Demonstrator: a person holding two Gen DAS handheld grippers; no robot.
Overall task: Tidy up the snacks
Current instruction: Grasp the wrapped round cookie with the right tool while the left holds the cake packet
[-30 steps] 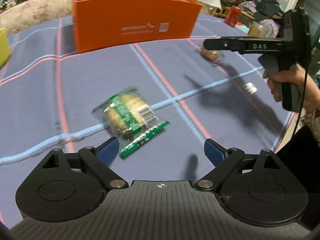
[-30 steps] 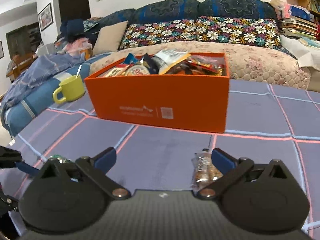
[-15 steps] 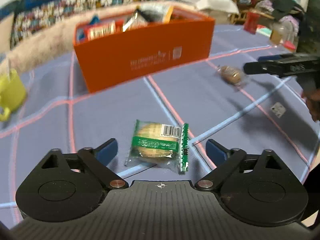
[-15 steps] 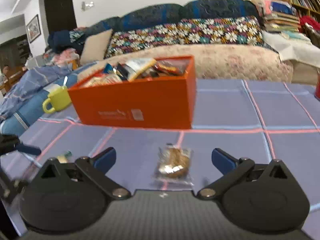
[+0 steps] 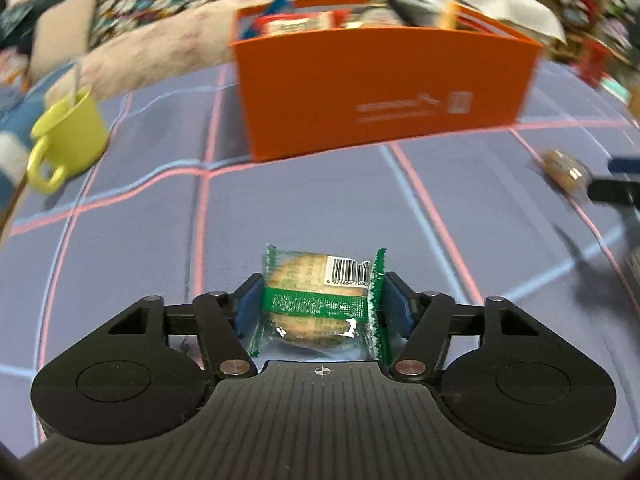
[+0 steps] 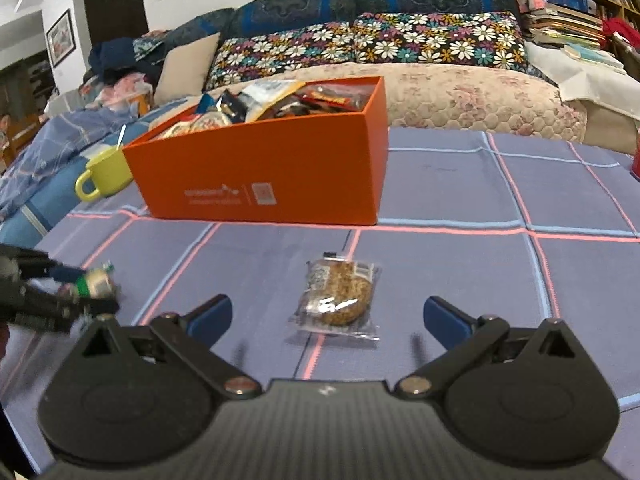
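Observation:
My left gripper (image 5: 322,300) is shut on a green-wrapped biscuit pack (image 5: 320,292), just above the purple checked cloth. It also shows at the left of the right wrist view (image 6: 94,282). My right gripper (image 6: 326,314) is open, with a clear-wrapped brown cookie (image 6: 338,298) lying on the cloth between and just ahead of its fingers. That cookie shows at the right of the left wrist view (image 5: 564,170). The orange box (image 6: 280,168) full of snack packets stands behind; it also shows in the left wrist view (image 5: 384,92).
A yellow-green mug (image 5: 66,136) with a spoon stands left of the box, also in the right wrist view (image 6: 106,174). A sofa with floral cushions (image 6: 400,44) lies behind the table. A red object (image 6: 636,164) sits at the far right edge.
My left gripper has closed in on the green biscuit pack and shut on it. My right gripper has swung so the brown cookie now lies centred between its open fingers.

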